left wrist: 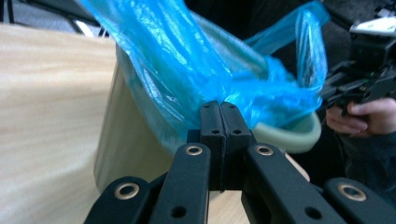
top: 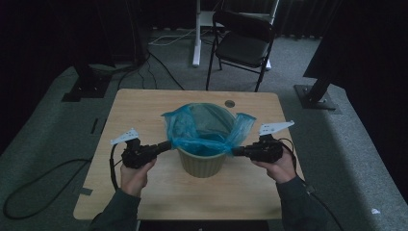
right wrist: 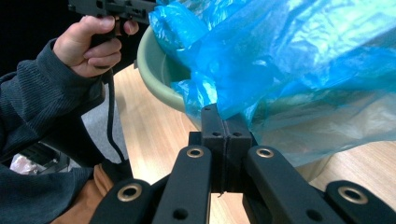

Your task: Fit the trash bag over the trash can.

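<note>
Blue bag [left wrist: 196,70] edge between both closed jaws

Wooden table [top: 144,115] carries 1 green bin [top: 202,163].

Lab-like studio, dark curtains [top: 57,29], grey carpet [top: 43,120], folding chair [top: 243,41]

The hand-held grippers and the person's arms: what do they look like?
Each hand-held gripper, left and right, is black, with a pale grey three-cornered plate on top and a black cable trailing from it. The jaws are black bars with brass-coloured rivets. The sleeves are dark grey ribbed knit.
</note>
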`<state>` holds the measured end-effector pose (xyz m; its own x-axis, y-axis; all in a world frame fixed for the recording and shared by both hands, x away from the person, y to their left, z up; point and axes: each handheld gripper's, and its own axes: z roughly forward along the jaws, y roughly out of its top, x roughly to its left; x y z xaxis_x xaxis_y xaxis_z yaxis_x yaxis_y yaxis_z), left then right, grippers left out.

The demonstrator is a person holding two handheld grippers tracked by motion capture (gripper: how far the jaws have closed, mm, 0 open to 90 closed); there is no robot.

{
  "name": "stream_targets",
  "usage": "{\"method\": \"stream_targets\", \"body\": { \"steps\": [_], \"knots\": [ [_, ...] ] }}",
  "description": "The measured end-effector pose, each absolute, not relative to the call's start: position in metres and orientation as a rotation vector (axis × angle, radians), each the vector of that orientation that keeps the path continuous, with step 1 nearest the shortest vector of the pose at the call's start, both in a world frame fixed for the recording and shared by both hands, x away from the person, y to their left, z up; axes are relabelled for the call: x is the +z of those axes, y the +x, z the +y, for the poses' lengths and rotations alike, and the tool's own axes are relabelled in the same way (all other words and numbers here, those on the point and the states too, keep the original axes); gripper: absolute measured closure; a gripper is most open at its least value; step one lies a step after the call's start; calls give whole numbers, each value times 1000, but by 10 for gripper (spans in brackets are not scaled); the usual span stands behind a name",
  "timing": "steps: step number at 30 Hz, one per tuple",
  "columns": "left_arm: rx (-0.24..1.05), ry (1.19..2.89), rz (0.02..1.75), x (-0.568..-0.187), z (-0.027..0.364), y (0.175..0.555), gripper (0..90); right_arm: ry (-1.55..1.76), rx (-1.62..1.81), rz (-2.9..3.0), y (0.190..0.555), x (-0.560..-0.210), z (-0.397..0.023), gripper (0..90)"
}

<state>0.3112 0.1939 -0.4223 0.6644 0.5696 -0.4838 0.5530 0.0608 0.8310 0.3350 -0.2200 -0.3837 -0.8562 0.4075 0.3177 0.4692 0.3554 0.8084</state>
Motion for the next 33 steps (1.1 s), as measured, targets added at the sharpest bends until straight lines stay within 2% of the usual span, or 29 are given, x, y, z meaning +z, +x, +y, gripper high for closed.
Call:
{"method": "stream_targets", "body": {
  "steps": [14,23,30,33],
  "knots": [
    [-68,1663,956,-442,175,308,896,-747,-1455,-2547,333,-396,-205,900],
    [-75,1710,990,-451,170,310,896,-796,-1369,-2573,340,-413,-205,900],
    [-63,1672,1055,-455,183,315,891,-916,-1388,-2546,348,-417,-223,900],
    [-46,1647,1071,-454,188,316,855,-963,-1394,-2532,350,-419,-232,900]
  ]
}}
